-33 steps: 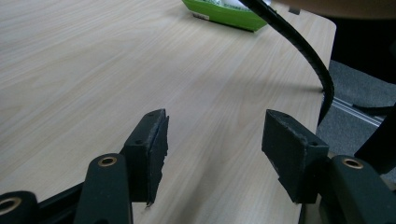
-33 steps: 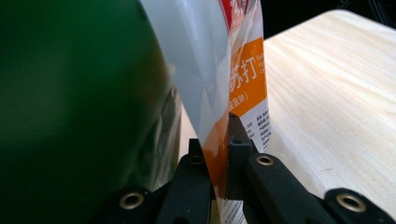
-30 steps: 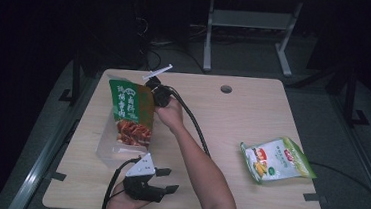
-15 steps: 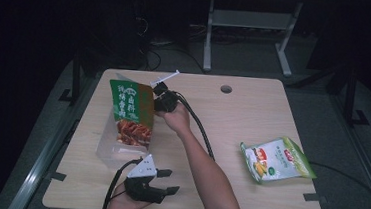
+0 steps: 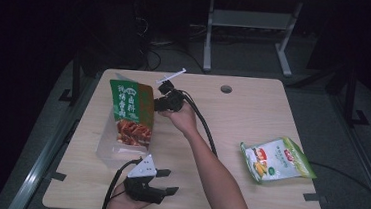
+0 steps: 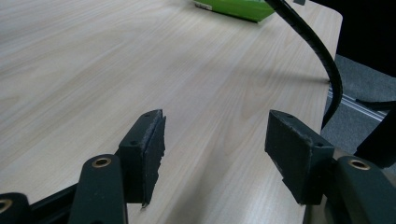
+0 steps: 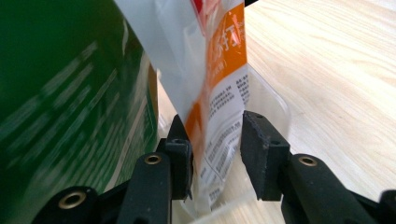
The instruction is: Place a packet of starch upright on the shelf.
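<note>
Standing in the clear bin directly ahead of the right gripper: snack bag, its edge between jaws that have just been parting. Placement looks done. Second bag remains, well apart; left gripper spread, empty.

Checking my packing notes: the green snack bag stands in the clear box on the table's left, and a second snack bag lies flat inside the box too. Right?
Not quite. The high view shows the green snack bag standing in the clear box, but the second snack bag lies flat on the table at its right side, outside the box.
</note>
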The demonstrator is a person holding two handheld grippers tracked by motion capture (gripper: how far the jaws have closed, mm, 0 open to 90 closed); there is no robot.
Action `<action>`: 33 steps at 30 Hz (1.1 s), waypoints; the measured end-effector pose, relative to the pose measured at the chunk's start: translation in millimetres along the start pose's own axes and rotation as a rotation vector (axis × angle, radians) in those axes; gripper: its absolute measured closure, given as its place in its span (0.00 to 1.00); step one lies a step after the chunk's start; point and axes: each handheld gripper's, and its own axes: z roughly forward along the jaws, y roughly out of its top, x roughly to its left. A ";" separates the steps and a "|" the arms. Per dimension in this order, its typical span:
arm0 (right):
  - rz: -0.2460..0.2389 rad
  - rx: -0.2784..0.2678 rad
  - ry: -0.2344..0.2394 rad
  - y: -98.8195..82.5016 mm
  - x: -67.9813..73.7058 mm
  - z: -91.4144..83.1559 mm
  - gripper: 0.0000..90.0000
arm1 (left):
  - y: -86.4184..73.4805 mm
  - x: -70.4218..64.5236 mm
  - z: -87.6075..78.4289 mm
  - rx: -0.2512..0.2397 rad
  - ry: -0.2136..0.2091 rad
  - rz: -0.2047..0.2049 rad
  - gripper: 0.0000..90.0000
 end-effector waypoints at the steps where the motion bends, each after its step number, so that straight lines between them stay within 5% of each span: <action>1: 0.004 -0.009 0.003 -2.0 -0.9 -5.5 0.69 | -0.9 1.3 0.7 0.003 0.005 -0.003 0.41; 33: 0.032 -0.042 -0.104 -42.5 -8.9 -96.9 0.49 | 0.4 3.9 8.2 0.028 0.007 0.013 0.36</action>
